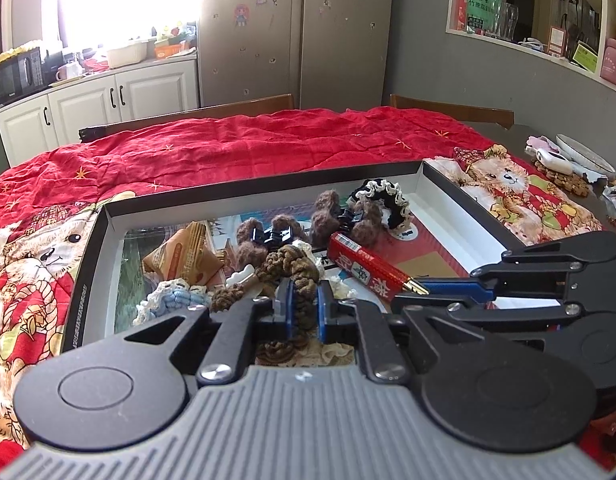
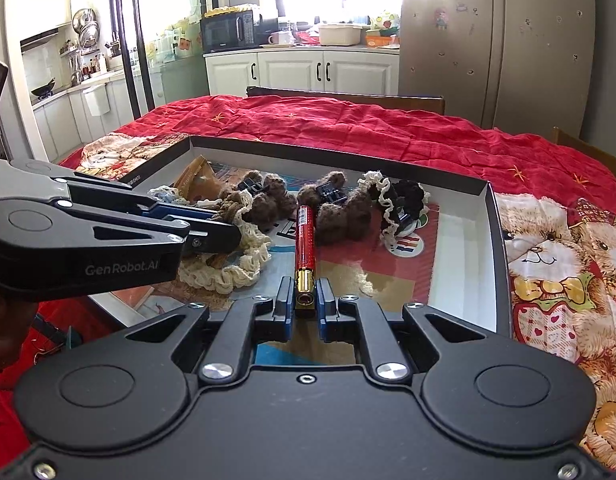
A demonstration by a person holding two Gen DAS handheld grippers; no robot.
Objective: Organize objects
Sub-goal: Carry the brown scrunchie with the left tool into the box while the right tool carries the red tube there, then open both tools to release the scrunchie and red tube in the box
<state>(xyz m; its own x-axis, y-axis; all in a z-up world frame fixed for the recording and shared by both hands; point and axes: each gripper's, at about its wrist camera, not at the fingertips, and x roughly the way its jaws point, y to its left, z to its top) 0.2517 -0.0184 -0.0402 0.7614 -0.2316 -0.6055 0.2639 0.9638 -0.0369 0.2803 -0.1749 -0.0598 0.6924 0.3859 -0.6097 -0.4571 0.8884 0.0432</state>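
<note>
A shallow black-rimmed box (image 1: 264,182) lies on the red bedspread and holds several hair items. My left gripper (image 1: 306,304) is shut on a brown and cream scrunchie (image 1: 290,262) near the box's front. It also shows in the right wrist view (image 2: 224,236), on the same scrunchie (image 2: 232,268). My right gripper (image 2: 306,300) is shut on the gold end of a red stick (image 2: 305,236) that lies in the box. In the left wrist view the right gripper (image 1: 421,290) reaches in from the right onto the red stick (image 1: 363,266).
The box also holds brown fuzzy claw clips (image 1: 327,210), a black and cream scrunchie (image 1: 383,194), a tan snack packet (image 1: 184,256) and a blue-white scrunchie (image 1: 172,300). The box's far wall (image 2: 339,154) stands behind them. Small items lie on the table's right edge (image 1: 563,164).
</note>
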